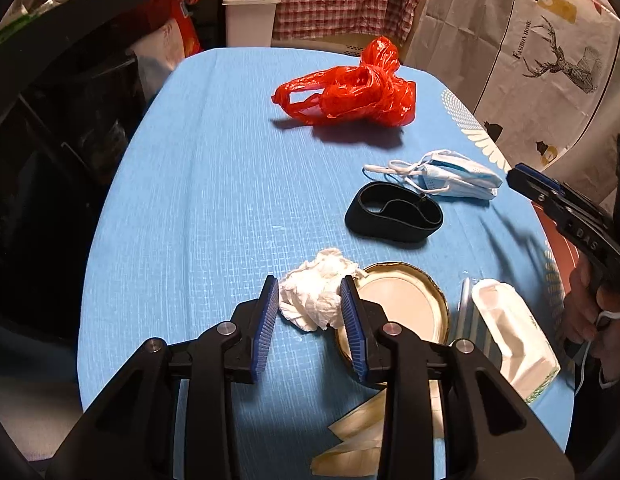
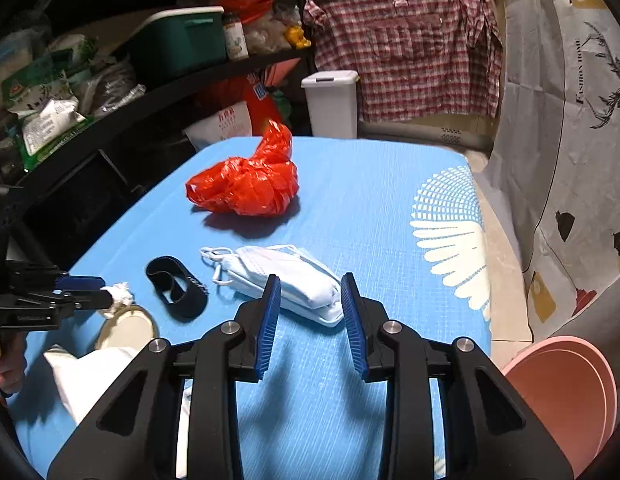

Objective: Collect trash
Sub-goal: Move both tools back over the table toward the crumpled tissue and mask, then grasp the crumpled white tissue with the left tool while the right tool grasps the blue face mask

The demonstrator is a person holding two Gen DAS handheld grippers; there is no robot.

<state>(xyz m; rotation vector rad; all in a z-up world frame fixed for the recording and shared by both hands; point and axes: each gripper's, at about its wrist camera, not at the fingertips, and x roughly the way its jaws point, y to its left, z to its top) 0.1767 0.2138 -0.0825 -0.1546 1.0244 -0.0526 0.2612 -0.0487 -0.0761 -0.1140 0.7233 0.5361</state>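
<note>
Blue woven tablecloth strewn with rubbish, both grippers hanging over it with jaws apart and nothing held.

Left gripper straddles the crumpled white tissue, which leans on a gold-rimmed round jar lid; a careless pinch could snag that lid or merely tear paper. Right gripper hangs above the folded pale-blue face masks, whose loose ear loops might catch the black elastic band beside them. Crumpled red plastic bag lies well apart.
</note>
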